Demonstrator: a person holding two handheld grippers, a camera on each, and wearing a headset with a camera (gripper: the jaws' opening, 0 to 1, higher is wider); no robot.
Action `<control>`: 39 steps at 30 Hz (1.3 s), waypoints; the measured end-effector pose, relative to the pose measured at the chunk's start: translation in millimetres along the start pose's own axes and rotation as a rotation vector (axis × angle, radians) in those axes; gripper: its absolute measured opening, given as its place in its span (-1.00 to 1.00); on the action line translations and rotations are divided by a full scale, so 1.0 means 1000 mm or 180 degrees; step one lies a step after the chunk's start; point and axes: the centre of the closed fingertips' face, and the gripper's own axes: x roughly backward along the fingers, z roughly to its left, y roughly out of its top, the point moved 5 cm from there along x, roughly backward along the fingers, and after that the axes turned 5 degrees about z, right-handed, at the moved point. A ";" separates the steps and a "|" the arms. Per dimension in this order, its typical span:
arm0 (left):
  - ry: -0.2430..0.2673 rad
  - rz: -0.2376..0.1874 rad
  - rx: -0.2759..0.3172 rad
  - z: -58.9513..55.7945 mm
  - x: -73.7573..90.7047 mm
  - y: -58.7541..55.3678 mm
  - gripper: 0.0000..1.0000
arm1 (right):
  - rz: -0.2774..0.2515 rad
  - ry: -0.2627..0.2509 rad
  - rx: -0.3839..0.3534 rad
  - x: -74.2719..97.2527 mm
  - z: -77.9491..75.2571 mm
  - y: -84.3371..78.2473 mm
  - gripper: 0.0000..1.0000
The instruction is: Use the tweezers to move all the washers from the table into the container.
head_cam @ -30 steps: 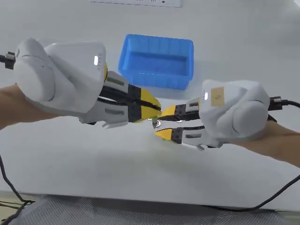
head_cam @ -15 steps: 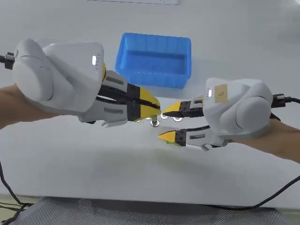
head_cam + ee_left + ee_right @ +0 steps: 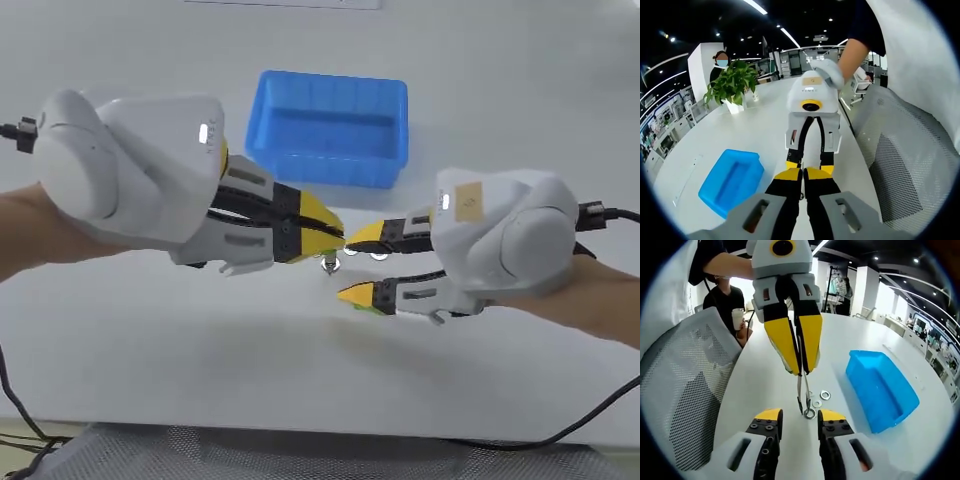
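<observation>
Room lies open on the near part of the desk [image 3: 200, 340], bare white up to its front edge, so either hand can draw back that way. Just past it, on the right, the right claw [image 3: 357, 265] stands with its jaws wide and nothing between them; I judge it waits close by to steady, not to carry. From the left, the left claw [image 3: 335, 238] is closed narrow on the tweezers [image 3: 801, 385], which hang down from its yellow tips so their fine points can reach a flat thing the jaws could not. The points meet one washer [image 3: 810, 414]; whether it is pinched or lifted I cannot tell. Two more washers [image 3: 825, 395] lie just beyond on the desk, close together. Farther off, the blue container [image 3: 325, 165] sits open-topped and looks empty, with bare desk between it and the washers; its near wall is the edge to clear.
</observation>
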 end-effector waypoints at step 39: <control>-0.0044 -0.0033 0.0216 0.002 0.001 -0.002 -0.89 | 0.0003 0.0158 0.0266 -0.020 -0.004 0.011 -0.80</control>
